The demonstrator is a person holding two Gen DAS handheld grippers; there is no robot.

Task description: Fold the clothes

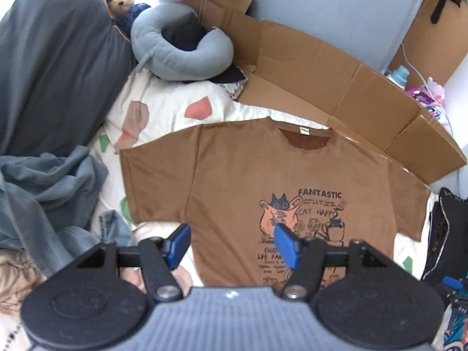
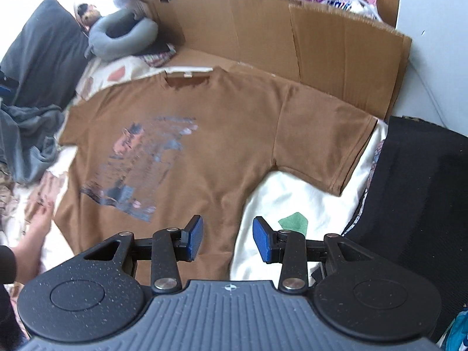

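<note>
T-shirt: a brown short-sleeved T-shirt (image 1: 248,181) (image 2: 187,134) lies flat and face up on the bedsheet, both sleeves spread out to the sides, unfolded.
Print: a cat graphic with the words "FANTASTIC" and "CAT HAPPY" sits on the chest of the T-shirt; it is sharp in the left wrist view and motion-blurred in the right wrist view.
Collar: the neckline with its white label (image 1: 304,130) (image 2: 187,74) is at the far end of the T-shirt, next to the cardboard.
Bedsheet: a white bedsheet with coloured patches (image 1: 175,102) (image 2: 280,193) lies under the T-shirt and shows on both sides of it.
Cardboard: flattened brown cardboard (image 1: 336,79) (image 2: 292,32) stands beyond the T-shirt's collar; the sleeve on that side overlaps its lower edge.
Left gripper: the left gripper (image 1: 232,244) hovers above the T-shirt's lower body, over its side edge, blue pads spread wide, nothing between them.
Right gripper: the right gripper (image 2: 228,238) hovers above the T-shirt's opposite lower edge, where cloth meets bedsheet, pads spread apart and empty.
Neck pillow: a grey neck pillow (image 1: 178,46) (image 2: 120,36) lies beyond the T-shirt's shoulder, near the cardboard.
Teddy bear: a teddy bear (image 1: 122,1) (image 2: 87,16) sits behind the neck pillow, well apart from the T-shirt.
Grey cloth: a crumpled grey garment (image 1: 49,187) (image 2: 26,134) lies just beside the T-shirt's sleeve.
Dark pillow: a dark grey pillow (image 1: 55,67) (image 2: 44,55) is beyond that crumpled cloth, apart from the T-shirt.
</note>
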